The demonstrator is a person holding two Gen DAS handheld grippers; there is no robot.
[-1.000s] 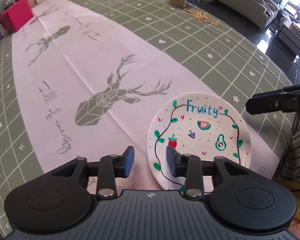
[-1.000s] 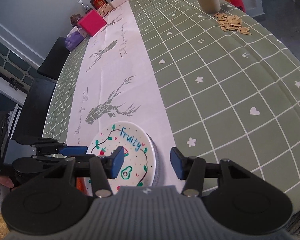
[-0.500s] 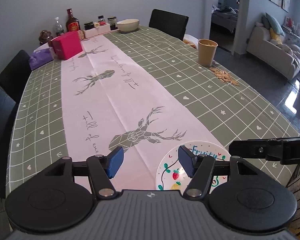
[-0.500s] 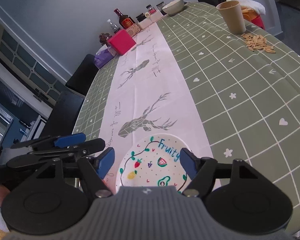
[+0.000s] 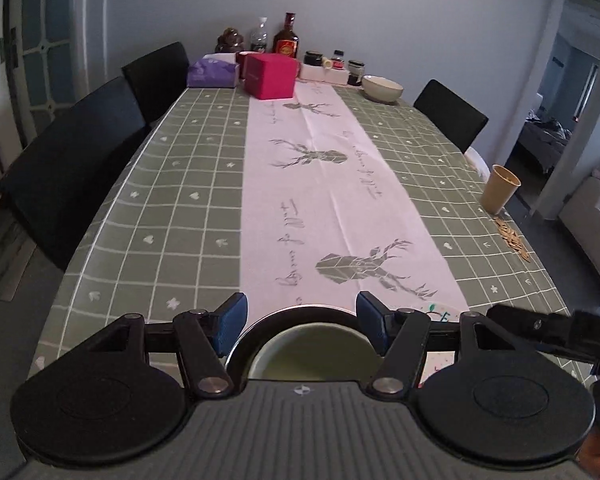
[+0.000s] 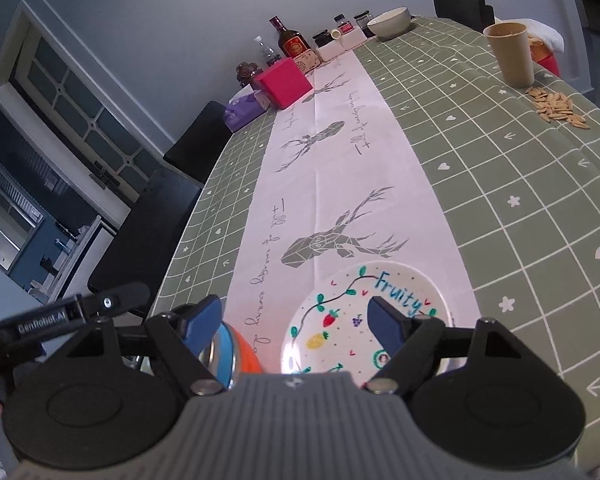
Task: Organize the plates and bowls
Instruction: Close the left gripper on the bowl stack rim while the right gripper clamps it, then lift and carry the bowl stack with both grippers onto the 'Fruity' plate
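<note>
- Since the earlier frames, both cameras have tilted up and drawn back toward the near table edge: the left wrist view now reaches the far wall, and a bowl (image 5: pixel 312 340) not seen before lies between the fingers of the left gripper (image 5: pixel 298 316).
- Left gripper: jaws spread wide, blue pads on either side of the bowl; contact with its rim cannot be confirmed, and nothing is clamped.
- The bowl shows a shiny metallic rim and a pale green inner wall in the left wrist view. The right wrist view shows only an orange and blue curved side (image 6: pixel 230 354) at its lower left; whether this is the same bowl cannot be told.
- Fruity plate (image 6: pixel 364 316): round, glossy white, painted with a strawberry, a pineapple, grapes, a vine border and blue lettering. It lies flat at the near end of the pink runner (image 6: pixel 340 152). The right wrist view shows most of it; the left wrist view shows only a sliver (image 5: pixel 440 314) behind the right finger of the left gripper.
- Right gripper (image 6: pixel 296 318): jaws released and wide apart, holding nothing, poised above the plate's near left portion.
- The runner is matte fabric printed with grey geometric deer; the tablecloth (image 6: pixel 520 184) is green with a white grid, hearts and stars.
- Far right: a tan cup (image 6: pixel 510 54) stands upright beside scattered seeds (image 6: pixel 558 108). A cream bowl (image 5: pixel 382 89) sits at the far end.
</note>
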